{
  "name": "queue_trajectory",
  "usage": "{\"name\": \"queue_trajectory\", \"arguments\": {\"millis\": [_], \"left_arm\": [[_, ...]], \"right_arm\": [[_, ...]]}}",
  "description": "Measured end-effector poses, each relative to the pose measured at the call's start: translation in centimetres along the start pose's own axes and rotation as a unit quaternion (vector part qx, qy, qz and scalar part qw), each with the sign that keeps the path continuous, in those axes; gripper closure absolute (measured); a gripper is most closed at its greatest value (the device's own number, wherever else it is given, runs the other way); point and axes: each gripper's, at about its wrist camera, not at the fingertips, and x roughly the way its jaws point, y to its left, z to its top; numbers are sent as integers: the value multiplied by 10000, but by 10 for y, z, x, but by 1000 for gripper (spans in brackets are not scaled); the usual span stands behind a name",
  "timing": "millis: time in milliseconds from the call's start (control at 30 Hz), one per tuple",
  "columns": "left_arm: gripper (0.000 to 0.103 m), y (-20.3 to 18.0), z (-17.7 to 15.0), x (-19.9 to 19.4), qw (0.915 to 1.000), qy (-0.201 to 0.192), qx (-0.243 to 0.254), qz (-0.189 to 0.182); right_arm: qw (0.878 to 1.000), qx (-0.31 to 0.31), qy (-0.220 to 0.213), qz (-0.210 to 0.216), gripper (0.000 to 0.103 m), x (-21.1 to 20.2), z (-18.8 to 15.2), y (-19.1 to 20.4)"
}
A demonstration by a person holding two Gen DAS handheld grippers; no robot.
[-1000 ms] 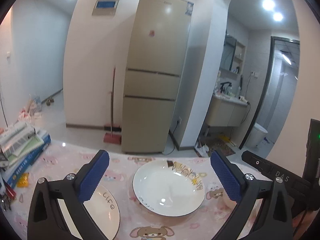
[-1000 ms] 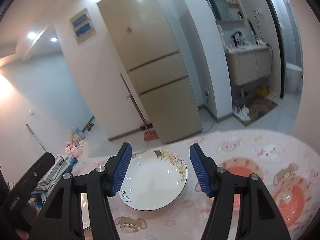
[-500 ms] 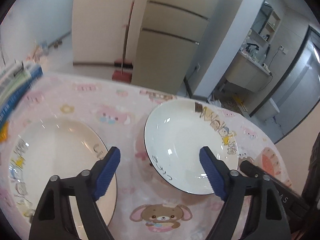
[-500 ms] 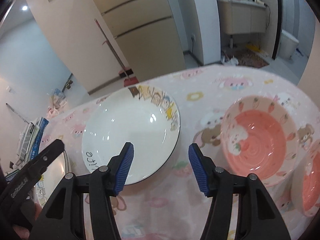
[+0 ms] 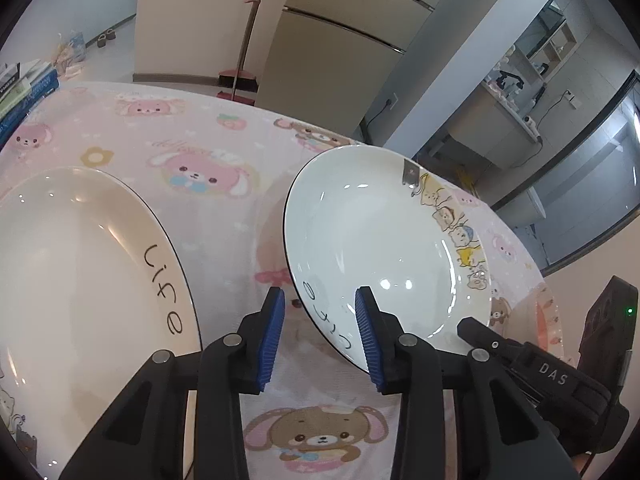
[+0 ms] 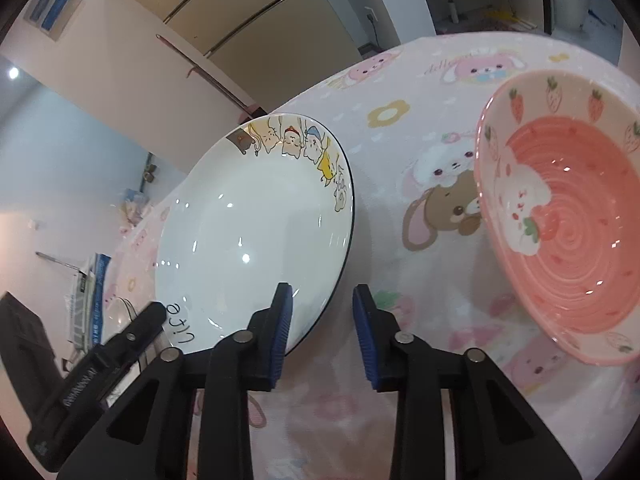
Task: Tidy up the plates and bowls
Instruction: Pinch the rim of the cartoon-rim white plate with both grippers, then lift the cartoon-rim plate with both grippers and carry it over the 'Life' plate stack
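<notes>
A white plate with cartoon animals and the word "Life" (image 5: 372, 240) lies on the pink cartoon tablecloth (image 5: 224, 216); it also shows in the right wrist view (image 6: 256, 224). My left gripper (image 5: 320, 332) is open, its fingers straddling the plate's near left rim. My right gripper (image 6: 322, 332) is open, its fingers straddling the plate's near right rim. A second white "Life" plate (image 5: 80, 272) lies to the left. A pink strawberry bowl (image 6: 568, 224) stands to the right.
A stack of books (image 5: 20, 88) lies at the table's far left. A fridge (image 5: 332, 40) and a broom (image 5: 248, 40) stand beyond the table's far edge. A washroom doorway (image 5: 560, 120) opens at the back right.
Both grippers have tilted down and moved in close to the middle plate. Their jaws have narrowed and now straddle its near rim on either side.
</notes>
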Motion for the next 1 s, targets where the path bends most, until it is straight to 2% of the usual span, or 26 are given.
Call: {"name": "queue_trajectory", "arguments": {"millis": [133,200,267,333,467,600,767,1000], "left_arm": [[65,0,-1,3,9999,-109,23,-70],[66,0,-1,2,9998,-169,9,-82],[81,0,-1,2,9996,-265,45,48],[90,0,-1,4,9991,-275,147,278],[90,-1,-3,3,9990,-172,247,330],[90,-6,-8,-1,9976,-73,445,531],[90,-10,-22,-12,9958,81,603,687],[90,-5,-48,-32,9970,188,516,552]], "right_arm": [[9999,-16,-123,103,77,2,0,-2],[9998,-15,-126,118,83,6,0,-2],[9997,-109,-164,158,87,6,-1,0],[9996,-167,-185,115,88,7,-2,2],[9984,-525,-80,-209,87,5,-6,14],[9969,-696,50,-364,87,-2,-13,16],[9958,-790,206,-410,87,-13,-27,13],[9968,-741,257,-183,86,-44,-48,6]]}}
